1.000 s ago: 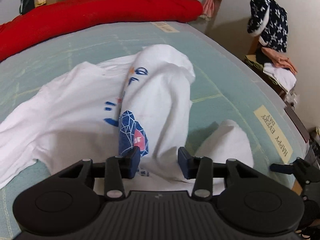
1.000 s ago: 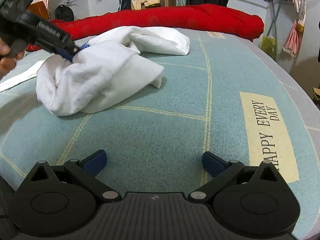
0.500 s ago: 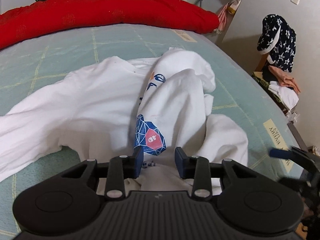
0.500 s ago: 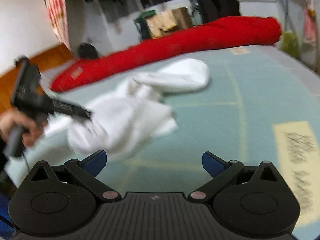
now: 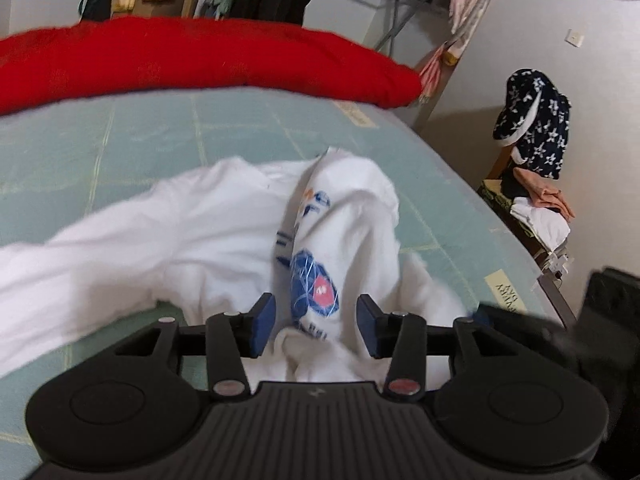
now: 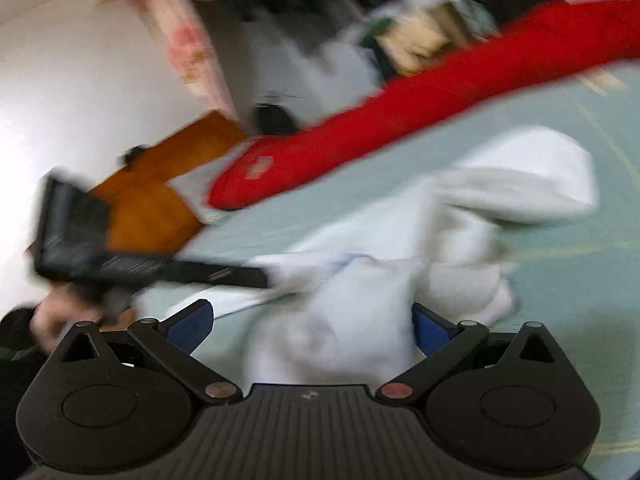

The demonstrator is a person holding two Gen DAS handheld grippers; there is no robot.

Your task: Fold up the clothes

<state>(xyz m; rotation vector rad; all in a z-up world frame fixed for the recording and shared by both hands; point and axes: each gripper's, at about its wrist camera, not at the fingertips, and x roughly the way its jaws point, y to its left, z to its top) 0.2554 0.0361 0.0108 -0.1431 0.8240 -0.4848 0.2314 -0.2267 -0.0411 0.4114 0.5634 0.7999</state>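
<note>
A white T-shirt (image 5: 180, 240) with a blue print lies crumpled on the teal bed sheet (image 5: 140, 140). A raised ridge of it runs into my left gripper (image 5: 316, 326). The jaws are opening, and the bunched cloth fills the gap and touches both blue pads. In the blurred right wrist view the shirt (image 6: 500, 200) spreads ahead. A fold of it sits between the wide-open pads of my right gripper (image 6: 310, 326) without touching them. There the left gripper (image 6: 266, 276), held by a hand (image 6: 52, 316), has its tip in the shirt's edge.
A long red rolled duvet (image 5: 200, 60) lies along the bed's far side. The bed's right edge drops to a chair with folded clothes (image 5: 536, 216) and a dark star-patterned garment (image 5: 532, 120). Brown wooden flooring (image 6: 152, 200) shows past the bed's left corner.
My left gripper has risen and drawn back with the shirt ridge; its jaws narrowed, then widened. My right gripper swung left from bare sheet to the shirt, which now sits between its pads.
</note>
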